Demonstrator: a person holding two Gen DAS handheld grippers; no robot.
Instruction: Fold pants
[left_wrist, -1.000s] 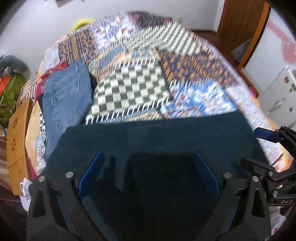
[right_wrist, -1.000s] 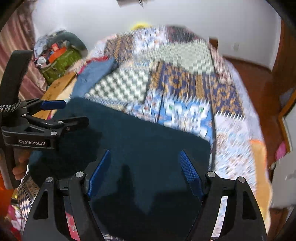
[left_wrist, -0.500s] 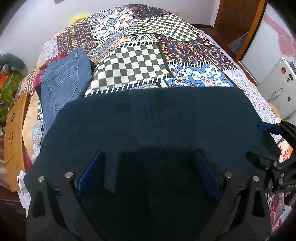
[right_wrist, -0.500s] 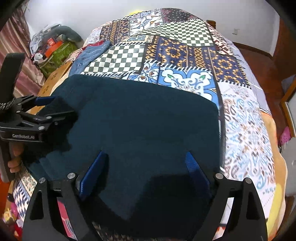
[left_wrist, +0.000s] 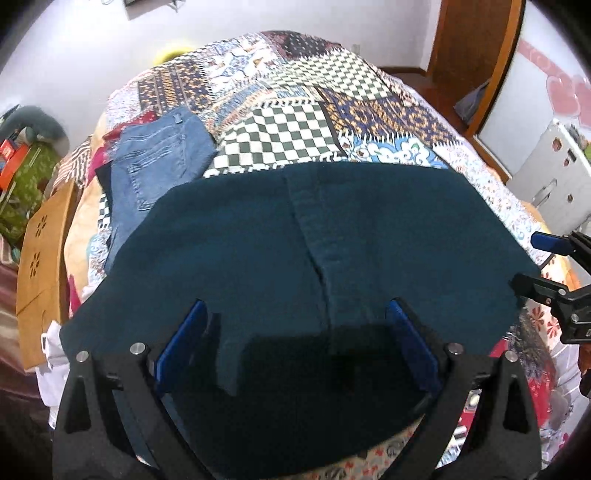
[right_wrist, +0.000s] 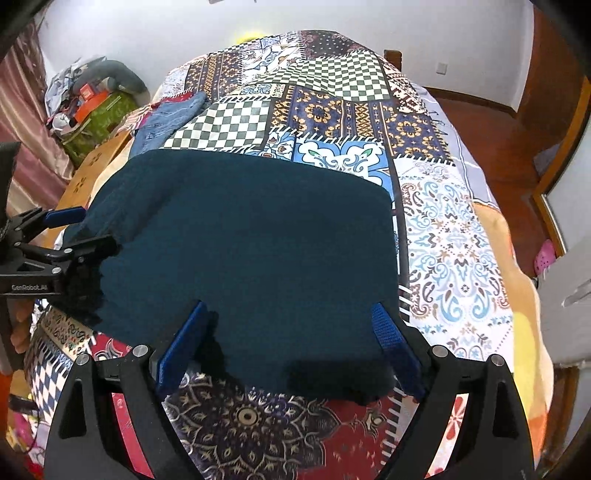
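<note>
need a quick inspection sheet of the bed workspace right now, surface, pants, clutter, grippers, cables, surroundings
surface: bed with a patchwork quilt, checks and floral panels.
job's things: dark teal pants lie folded flat on the quilt near its close edge; a seam runs down the top layer.
clutter: folded blue jeans on the quilt's far left, apart from the fold.
grippers: left gripper open above the pants; right gripper open above their near edge, nothing between the pads.
cables: nothing seen.
surroundings: white wall, wooden door, wooden bedside piece, green bag with piled items.
</note>
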